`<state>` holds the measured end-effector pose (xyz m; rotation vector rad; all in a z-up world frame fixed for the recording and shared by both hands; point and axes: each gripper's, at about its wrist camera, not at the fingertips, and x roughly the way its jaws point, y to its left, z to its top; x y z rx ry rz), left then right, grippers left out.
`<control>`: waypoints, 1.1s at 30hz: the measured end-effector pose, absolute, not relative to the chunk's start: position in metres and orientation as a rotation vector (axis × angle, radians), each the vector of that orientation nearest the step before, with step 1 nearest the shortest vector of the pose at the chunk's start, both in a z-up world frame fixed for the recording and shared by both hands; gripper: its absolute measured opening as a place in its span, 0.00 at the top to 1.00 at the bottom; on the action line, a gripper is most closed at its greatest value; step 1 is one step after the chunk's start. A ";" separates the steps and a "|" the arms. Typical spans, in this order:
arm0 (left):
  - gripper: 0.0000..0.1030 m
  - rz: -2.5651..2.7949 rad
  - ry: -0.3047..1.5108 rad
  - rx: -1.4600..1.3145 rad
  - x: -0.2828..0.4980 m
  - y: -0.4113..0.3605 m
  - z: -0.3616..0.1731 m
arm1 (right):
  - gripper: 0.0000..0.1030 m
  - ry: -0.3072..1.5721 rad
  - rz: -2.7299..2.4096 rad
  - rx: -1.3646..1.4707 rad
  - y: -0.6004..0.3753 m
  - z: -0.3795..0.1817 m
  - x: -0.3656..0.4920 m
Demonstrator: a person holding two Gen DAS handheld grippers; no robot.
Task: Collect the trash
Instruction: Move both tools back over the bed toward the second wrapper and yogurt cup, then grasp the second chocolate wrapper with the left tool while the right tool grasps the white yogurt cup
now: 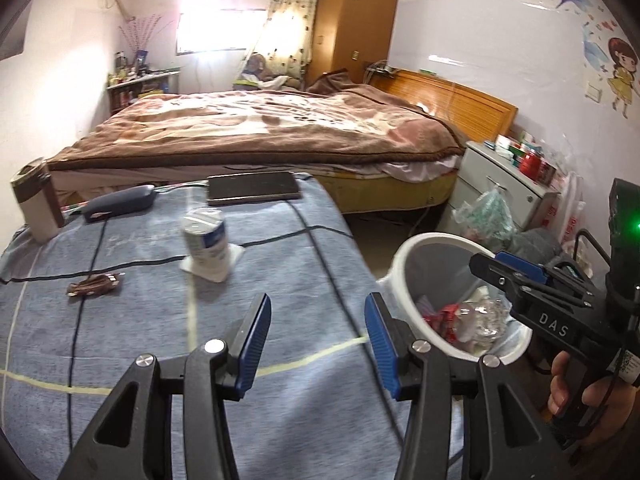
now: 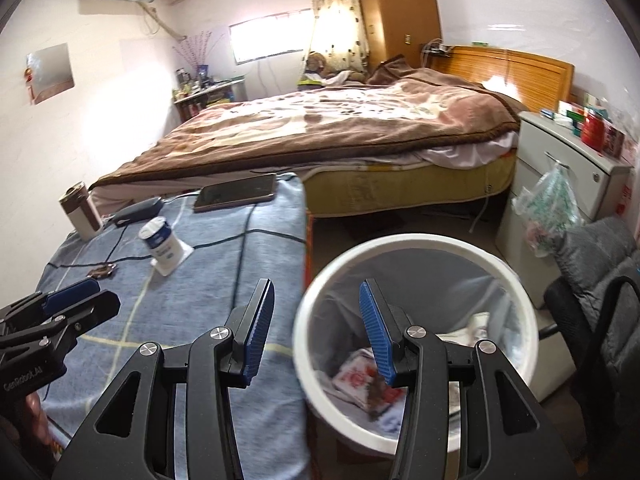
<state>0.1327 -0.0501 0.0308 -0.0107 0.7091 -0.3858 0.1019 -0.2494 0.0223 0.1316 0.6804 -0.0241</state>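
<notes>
- Left wrist view shows my left gripper point(image 1: 318, 320) empty, its jaws at a moderate width, above the blue checked cloth of the counter point(image 1: 160, 360).
- The right gripper point(image 2: 318, 312) also holds nothing, its jaws moderately apart. It hangs at the counter edge, half over the white trash bin point(image 2: 416, 320).
- The bin stands on the floor just beside the counter and already has wrappers and paper inside.
- I judge the trash left to collect is the brown wrapper point(image 1: 94, 285), which lies flat on the cloth, far from the bin.
- Also the white and blue paper cup point(image 1: 206, 242), standing tilted on a tissue point(image 1: 236, 258) between the wrapper and the bin.
- Risk: the wrapper is thin and flat, so the fingers can pinch the cloth together with it and drag the cloth.
- Risk: the cup leans already; a push from the side can tip it, and I cannot tell if there is liquid inside.
- A dark cable point(image 1: 336, 280) runs over the cloth, between the cup and the bin; a gripper can hook it.
- A phone point(image 1: 253, 188), a dark case point(image 1: 120, 202) and a tumbler point(image 1: 36, 200) stay at the far side of the counter, behind the cup; these are not trash.
</notes>
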 end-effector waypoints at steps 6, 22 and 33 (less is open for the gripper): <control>0.51 -0.335 0.714 -0.038 0.139 -0.016 0.028 | 0.54 0.687 0.024 0.108 -0.227 0.022 0.112; 0.47 -0.151 0.732 -0.094 0.169 0.098 0.016 | 0.48 0.757 0.190 0.062 -0.150 0.002 0.159; 0.40 -0.126 0.765 -0.092 0.202 0.137 0.000 | 0.45 0.782 0.260 0.045 -0.110 -0.008 0.192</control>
